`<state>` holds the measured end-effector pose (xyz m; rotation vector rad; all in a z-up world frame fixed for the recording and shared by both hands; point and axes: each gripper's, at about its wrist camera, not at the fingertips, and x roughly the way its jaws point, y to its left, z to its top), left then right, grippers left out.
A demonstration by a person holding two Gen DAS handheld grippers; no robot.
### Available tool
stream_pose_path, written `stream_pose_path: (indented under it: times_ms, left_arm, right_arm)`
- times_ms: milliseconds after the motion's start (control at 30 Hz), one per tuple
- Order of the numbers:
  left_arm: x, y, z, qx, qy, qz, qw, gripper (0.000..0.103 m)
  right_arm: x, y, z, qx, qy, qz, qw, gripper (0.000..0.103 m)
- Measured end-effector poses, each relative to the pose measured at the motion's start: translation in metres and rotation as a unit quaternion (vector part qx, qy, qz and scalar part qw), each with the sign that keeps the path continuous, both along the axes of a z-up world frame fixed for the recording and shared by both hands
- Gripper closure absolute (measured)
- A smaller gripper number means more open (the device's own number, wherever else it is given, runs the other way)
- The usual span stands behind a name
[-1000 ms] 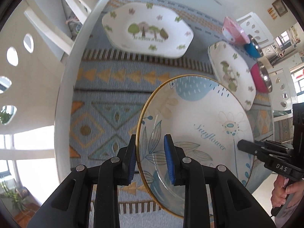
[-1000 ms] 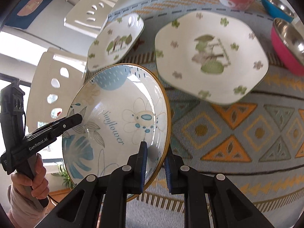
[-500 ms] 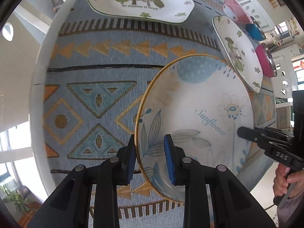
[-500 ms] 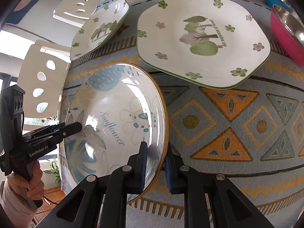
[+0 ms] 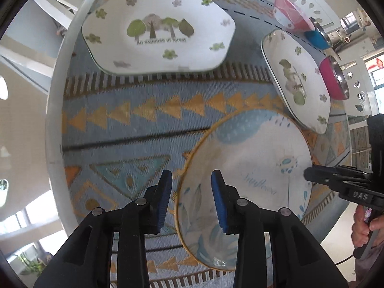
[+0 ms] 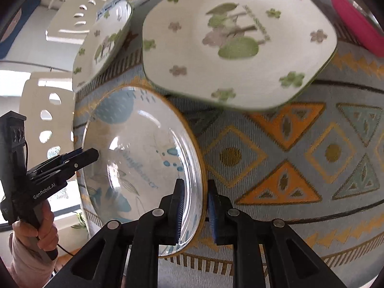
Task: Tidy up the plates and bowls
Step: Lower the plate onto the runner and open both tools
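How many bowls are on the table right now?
3: pink bowl at the far edge, blue bowl beside it, magenta bowl nearer, by a forest plate. Others may be hidden.

Bright daylight, blown-out windows, glare on glazed plate (image 6: 144, 148), motion blur, fisheye warping

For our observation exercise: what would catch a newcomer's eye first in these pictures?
The round Sunflower plate with its gold rim, low over the patterned tablecloth: the right gripper pinches its edge while the left gripper, jaws opening, straddles the opposite rim. Behind lie two white forest plates, then bright bowls.
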<state>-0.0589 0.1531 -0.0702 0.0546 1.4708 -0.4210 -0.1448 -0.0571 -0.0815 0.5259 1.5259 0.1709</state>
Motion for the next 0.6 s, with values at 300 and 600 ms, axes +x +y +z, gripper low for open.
stream_pose_path:
  times_ms: [300,600]
  left_arm:
    - [0.014,0.009,0.018,-0.005,-0.021,0.012,0.9997,0.072]
    - [0.044,-0.066,0.03,-0.012,-0.044,-0.04,0.9982,0.071]
  right_arm:
    - [0.019,-0.029,0.04,0.016,-0.037,-0.036,0.999,0.085]
    - [0.027,-0.077,0.052,-0.026,-0.066,-0.118,0.99,0.081]
